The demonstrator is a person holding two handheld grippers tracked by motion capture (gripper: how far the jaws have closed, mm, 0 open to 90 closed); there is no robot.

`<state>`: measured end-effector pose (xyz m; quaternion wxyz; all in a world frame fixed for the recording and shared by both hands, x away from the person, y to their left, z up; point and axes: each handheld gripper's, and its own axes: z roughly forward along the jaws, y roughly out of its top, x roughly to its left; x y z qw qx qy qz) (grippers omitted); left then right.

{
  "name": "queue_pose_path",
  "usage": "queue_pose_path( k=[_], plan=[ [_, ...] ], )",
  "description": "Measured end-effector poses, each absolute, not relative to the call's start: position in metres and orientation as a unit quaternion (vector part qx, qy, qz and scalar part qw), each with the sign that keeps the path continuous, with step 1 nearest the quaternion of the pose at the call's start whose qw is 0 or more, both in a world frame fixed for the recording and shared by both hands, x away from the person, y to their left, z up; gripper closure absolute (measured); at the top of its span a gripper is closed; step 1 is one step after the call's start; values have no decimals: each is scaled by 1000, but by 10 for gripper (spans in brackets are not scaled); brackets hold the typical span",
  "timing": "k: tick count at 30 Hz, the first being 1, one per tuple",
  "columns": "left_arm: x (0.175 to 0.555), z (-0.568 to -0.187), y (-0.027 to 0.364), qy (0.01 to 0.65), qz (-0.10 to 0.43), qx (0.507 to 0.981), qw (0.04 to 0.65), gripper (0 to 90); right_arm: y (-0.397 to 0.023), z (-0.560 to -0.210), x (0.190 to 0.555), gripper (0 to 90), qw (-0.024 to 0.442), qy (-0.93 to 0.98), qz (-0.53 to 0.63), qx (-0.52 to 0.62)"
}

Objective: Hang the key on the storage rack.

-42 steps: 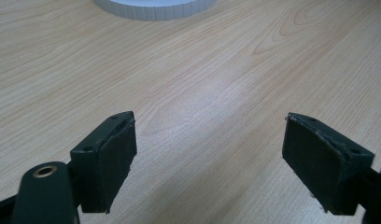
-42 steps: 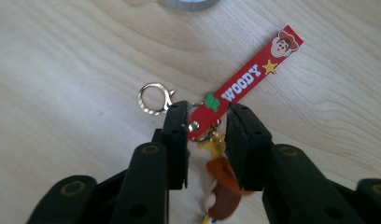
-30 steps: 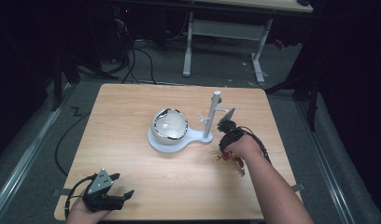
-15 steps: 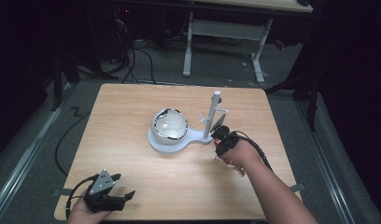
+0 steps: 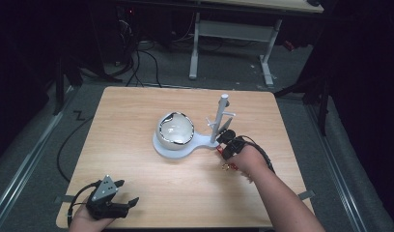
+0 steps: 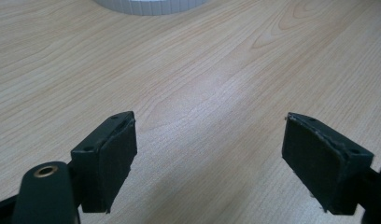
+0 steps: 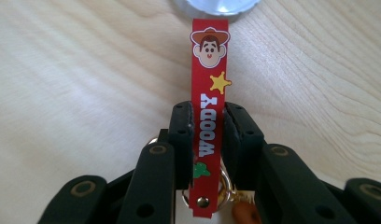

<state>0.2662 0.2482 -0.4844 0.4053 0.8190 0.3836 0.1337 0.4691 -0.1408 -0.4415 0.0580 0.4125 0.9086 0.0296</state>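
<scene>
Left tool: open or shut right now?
Open. In the left gripper view, the left tool has its jaws set wide apart with bare wooden table between them, gripping nothing.

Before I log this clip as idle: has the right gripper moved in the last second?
Yes. The right gripper, shut on the red strap, has slid toward the table's near edge, off the white stand's post.

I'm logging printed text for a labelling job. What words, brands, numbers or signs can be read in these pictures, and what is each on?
"WOODY": white capitals running along the red printed strap clamped in the right gripper, beside a cartoon cowboy face and a yellow star.
No other readable text: none on the white stand with upright post, the white bowl or the left gripper.
</scene>
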Motion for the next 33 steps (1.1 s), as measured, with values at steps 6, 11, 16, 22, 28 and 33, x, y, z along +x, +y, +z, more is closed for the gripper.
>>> queue_pose_path(
  k=[6,11,16,22,28,33],
  plan=[
    [265,-484,245,378,134,822,404,187,-162,-411,429,742,79,908,70,405],
    [265,-484,244,376,133,824,402,187,-196,-408,389,746,71,902,80,418],
    [267,-486,243,378,130,826,398,187,-237,-416,358,724,60,895,64,437],
    [270,-488,238,376,127,830,392,187,-226,-415,363,694,59,900,69,426],
    [270,-488,238,374,125,831,393,187,-172,-412,399,664,63,918,45,388],
    [268,-485,242,373,127,828,398,189,-139,-421,436,637,63,927,16,371]
  ],
)
